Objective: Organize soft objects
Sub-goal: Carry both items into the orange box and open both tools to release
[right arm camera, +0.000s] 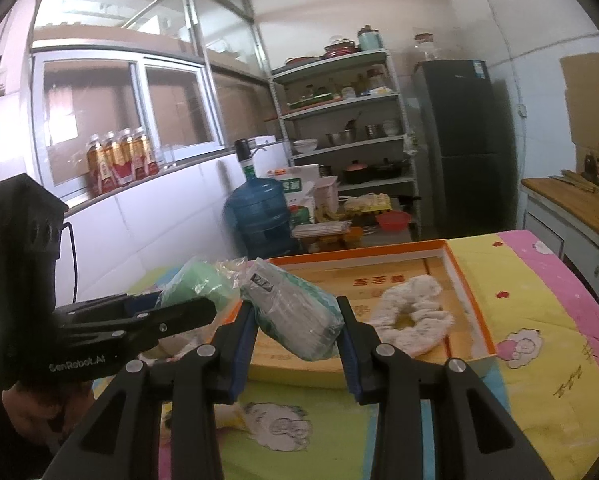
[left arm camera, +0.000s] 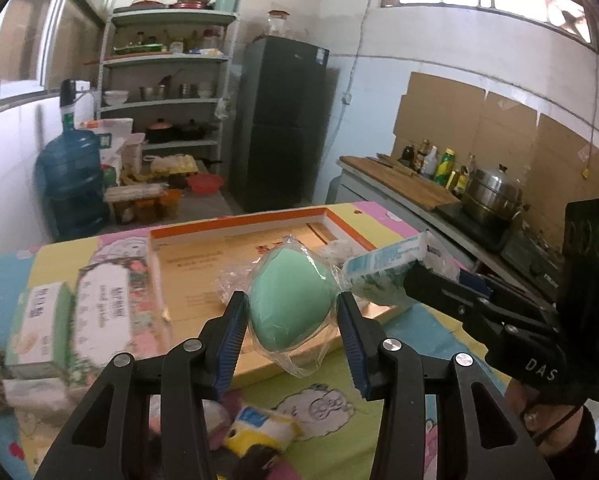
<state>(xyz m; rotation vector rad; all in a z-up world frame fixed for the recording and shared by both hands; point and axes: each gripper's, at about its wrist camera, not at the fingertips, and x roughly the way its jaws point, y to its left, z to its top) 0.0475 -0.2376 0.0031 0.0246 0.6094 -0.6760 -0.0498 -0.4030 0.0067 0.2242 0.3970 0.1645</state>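
The left gripper (left arm camera: 291,308) clamps a wrapped mint-green sponge (left arm camera: 293,300) and the right gripper (right arm camera: 297,326) clamps a plastic-wrapped white-teal pack (right arm camera: 295,316), both above the orange-rimmed shallow cardboard box (right arm camera: 465,292), probably for placing inside.

Daylit tiled kitchen: metal shelving (left arm camera: 167,80) beside a dark fridge (left arm camera: 283,120).

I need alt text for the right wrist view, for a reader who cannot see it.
The right gripper holds a pale wrapped packet above an orange-rimmed box on a colourful cloth. A white fluffy ring lies in the box. At left, the left gripper holds a green wrapped sponge.
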